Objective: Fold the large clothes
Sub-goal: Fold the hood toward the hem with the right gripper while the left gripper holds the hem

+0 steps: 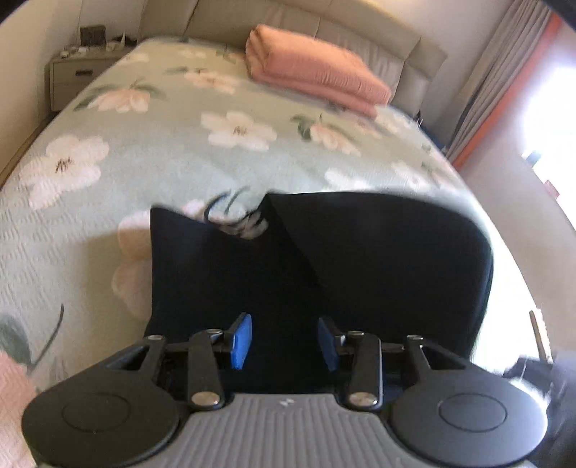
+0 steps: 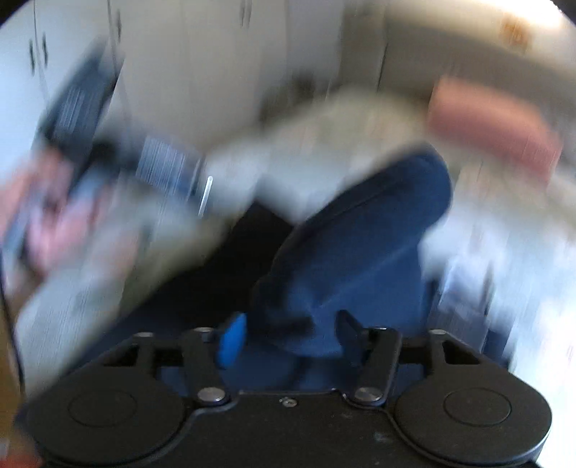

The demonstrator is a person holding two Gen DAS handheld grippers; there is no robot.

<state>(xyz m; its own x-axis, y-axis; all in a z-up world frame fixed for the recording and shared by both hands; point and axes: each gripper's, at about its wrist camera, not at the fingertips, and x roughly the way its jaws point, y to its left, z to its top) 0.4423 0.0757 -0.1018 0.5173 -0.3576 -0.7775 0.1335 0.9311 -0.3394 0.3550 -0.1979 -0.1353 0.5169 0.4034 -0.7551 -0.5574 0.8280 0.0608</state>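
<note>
Dark navy garment [image 1: 324, 259] on near edge of floral bed [image 1: 144, 151], left gripper [image 1: 284, 340] jaws wide over it, right gripper [image 2: 289, 336] jaws wide around bunched fold, pink folded blanket [image 1: 313, 72] far beyond garment by headboard

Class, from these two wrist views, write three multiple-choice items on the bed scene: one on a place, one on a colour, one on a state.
1. Where does the folded pink blanket lie?
A. by the headboard
B. on the nightstand
C. on the floor

2. What colour is the garment ahead of the left gripper?
A. white
B. dark navy
C. red

3. How do the left gripper's jaws stand?
A. clamped shut
B. apart
C. hidden

Answers: 1 A, it rests on the floral bedspread against the headboard; 2 B, the cloth reads near black-blue; 3 B, a gap shows between the blue pads.
</note>
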